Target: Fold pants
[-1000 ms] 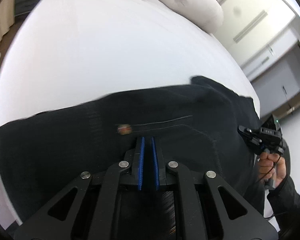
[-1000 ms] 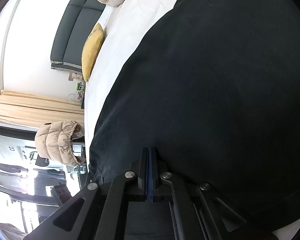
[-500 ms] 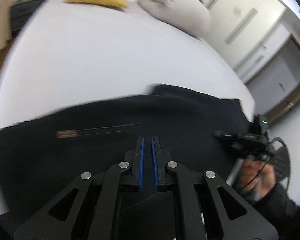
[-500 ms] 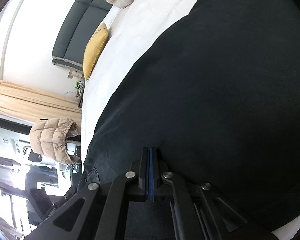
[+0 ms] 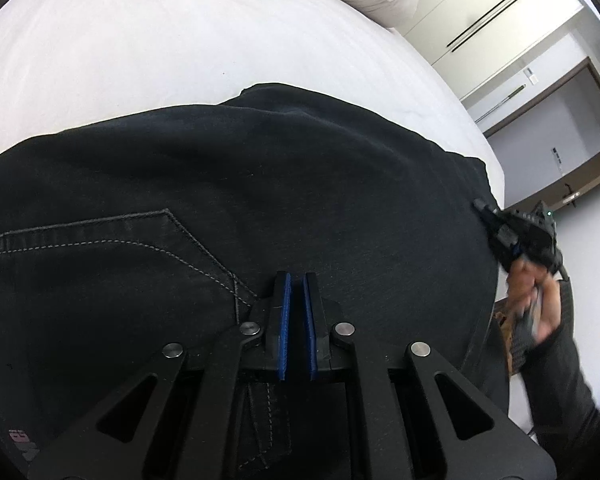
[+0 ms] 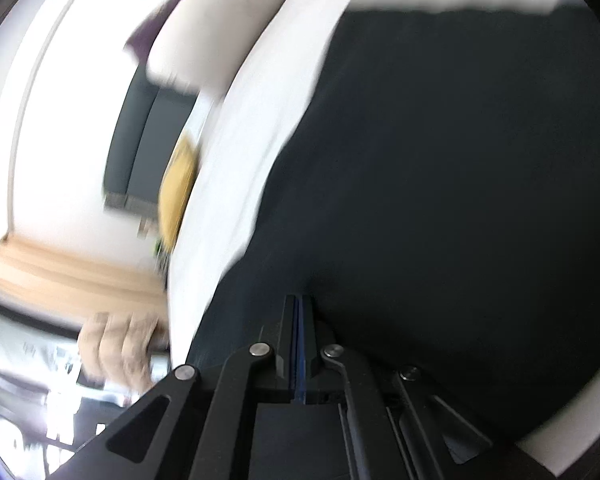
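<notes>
Dark pants (image 5: pixel 300 184) spread on the white bed (image 5: pixel 140 40).
Soft, limp denim; best pinched at edges. Left gripper (image 5: pixel 295 280) nearly closed, apparently empty; right gripper (image 6: pixel 299 300) pressed together, seemingly pinching cloth.

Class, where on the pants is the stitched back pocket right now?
In the left wrist view, the back pocket lies at lower left of the pants, just left of the left tongs.

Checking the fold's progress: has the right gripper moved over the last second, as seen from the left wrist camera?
Yes. The right gripper has shifted up along the right edge of the dark denim pants, toward the white bed sheet.
</notes>
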Motion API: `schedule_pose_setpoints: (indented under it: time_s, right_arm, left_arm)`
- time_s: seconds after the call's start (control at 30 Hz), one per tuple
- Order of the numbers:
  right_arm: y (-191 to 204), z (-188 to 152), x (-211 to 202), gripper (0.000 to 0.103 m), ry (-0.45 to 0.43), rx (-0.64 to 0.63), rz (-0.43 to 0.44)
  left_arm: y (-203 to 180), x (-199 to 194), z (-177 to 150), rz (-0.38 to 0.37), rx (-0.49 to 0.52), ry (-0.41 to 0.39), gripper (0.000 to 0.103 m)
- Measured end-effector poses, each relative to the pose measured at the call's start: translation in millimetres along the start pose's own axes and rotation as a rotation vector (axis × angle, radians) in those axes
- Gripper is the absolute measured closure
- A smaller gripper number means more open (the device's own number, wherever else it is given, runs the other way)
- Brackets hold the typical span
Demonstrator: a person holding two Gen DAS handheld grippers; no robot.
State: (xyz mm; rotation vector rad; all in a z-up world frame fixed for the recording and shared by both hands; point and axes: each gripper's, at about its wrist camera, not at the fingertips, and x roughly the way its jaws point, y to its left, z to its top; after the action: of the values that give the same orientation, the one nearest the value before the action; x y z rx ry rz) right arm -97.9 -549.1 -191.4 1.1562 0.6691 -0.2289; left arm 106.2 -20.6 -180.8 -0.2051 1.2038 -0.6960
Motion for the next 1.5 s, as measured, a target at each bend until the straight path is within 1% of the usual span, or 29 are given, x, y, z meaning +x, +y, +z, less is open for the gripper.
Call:
schedule_pose_setpoints:
  time_s: [0.07,0.1,0.13,0.17,0.23,0.27,0.3,0.33,0.4,0.43,0.47,0.5,0.57,0.6,0.7,0.77,0.87,0.93,1.03,1.13,1.23,1.33,1.37,1.4,1.47,1.5]
  right_arm:
    - [-16.2,31.1,-28.8,0.103,-0.107,0.042,-0.070]
    - [-21.9,44.3,-49.4,0.103,-0.179,0.070,-0.130]
    - [-24.4,52.2,-68.2,0.097,-0.235,0.091,-0.167]
    - [-24.2,57.1,-88.8,0.092,-0.283,0.101,-0.167]
    - [-16.6,55.5,-125.5,0.068,-0.346,0.081,-0.159]
    - [-13.5,51.2,-137.9,0.061,-0.365,0.069,-0.157]
    - [-12.3,44.3,-149.3,0.049,-0.380,0.063,-0.151]
    - [-14.3,37.7,-156.2,0.044,-0.381,0.071,-0.141]
    - [-27.9,23.1,-161.0,0.044,-0.361,0.124,-0.096]
    - [-34.4,19.0,-159.1,0.044,-0.351,0.148,-0.076]
    - [-42.2,15.5,-155.7,0.044,-0.339,0.175,-0.056]
    - [-49.4,10.2,-150.0,0.044,-0.327,0.201,-0.050]
    - [-57.9,2.0,-136.8,0.044,-0.303,0.243,-0.026]
    - [-62.2,1.9,-131.3,0.045,-0.294,0.264,-0.007]
    - [-75.5,3.8,-120.7,0.045,-0.287,0.314,-0.001]
    - [-81.4,2.9,-117.4,0.045,-0.292,0.343,0.030]
    - [-80.4,5.6,-112.7,0.047,-0.295,0.347,0.053]
    - [-78.0,5.5,-111.7,0.055,-0.289,0.336,0.065]
    - [-74.2,6.2,-107.8,0.064,-0.274,0.322,0.079]
    - [-67.0,8.4,-103.3,0.065,-0.268,0.308,0.082]
    - [-71.5,11.1,-97.4,0.066,-0.262,0.307,0.079]
    - [-72.7,18.4,-92.5,0.067,-0.278,0.303,0.076]
    - [-73.4,21.5,-89.5,0.068,-0.277,0.298,0.074]
    - [-75.3,24.2,-86.1,0.073,-0.272,0.300,0.074]
    - [-78.4,24.1,-87.5,0.076,-0.271,0.299,0.082]
    - [-77.6,26.2,-86.0,0.080,-0.271,0.291,0.090]
  left_arm:
    - [-4.5,6.6,-0.3,0.006,0.006,-0.002,0.095]
    - [-4.9,7.5,-1.2,0.004,0.006,-0.004,0.095]
    - [-4.0,7.8,-2.1,0.002,0.004,-0.005,0.095]
    - [-1.2,6.5,-3.6,-0.003,0.000,-0.008,0.095]
    - [-0.6,5.5,-3.8,-0.003,0.000,-0.010,0.095]
    - [-0.3,5.6,-4.3,-0.004,0.000,-0.011,0.095]
    - [-6.2,11.1,-2.6,-0.004,0.000,-0.011,0.095]
    - [-5.0,10.0,-2.8,-0.006,-0.002,-0.011,0.095]
    - [-6.2,11.1,-2.7,-0.010,-0.006,-0.011,0.095]
    - [-10.8,17.9,0.4,-0.010,-0.006,-0.011,0.095]
    - [-10.1,17.0,-0.1,-0.008,-0.005,-0.010,0.095]
    - [-20.4,28.6,2.7,-0.005,-0.004,-0.010,0.095]
    - [-22.0,29.0,3.5,-0.004,-0.004,-0.010,0.095]
    - [-21.9,28.8,3.6,-0.004,-0.004,-0.010,0.095]
    - [-21.8,28.8,3.7,-0.004,-0.003,-0.009,0.095]
    - [-21.4,28.6,3.6,-0.005,-0.004,-0.009,0.095]
    - [-23.6,30.4,3.9,-0.004,-0.003,-0.010,0.095]
    - [-23.5,30.3,3.9,-0.005,-0.004,-0.010,0.095]
    - [-23.8,30.7,4.3,-0.004,-0.003,-0.010,0.095]
    - [-23.7,30.6,4.3,-0.004,-0.002,-0.010,0.095]
    - [-23.8,30.7,4.3,-0.004,-0.002,-0.010,0.095]
    - [-24.0,31.0,4.3,-0.005,-0.002,-0.011,0.095]
    - [-23.9,30.9,4.3,-0.005,-0.002,-0.011,0.095]
    - [-24.0,30.3,4.8,-0.006,-0.003,-0.011,0.095]
    - [-24.2,30.0,5.4,-0.007,-0.003,-0.011,0.095]
    - [-24.1,29.9,5.5,-0.007,-0.003,-0.011,0.095]
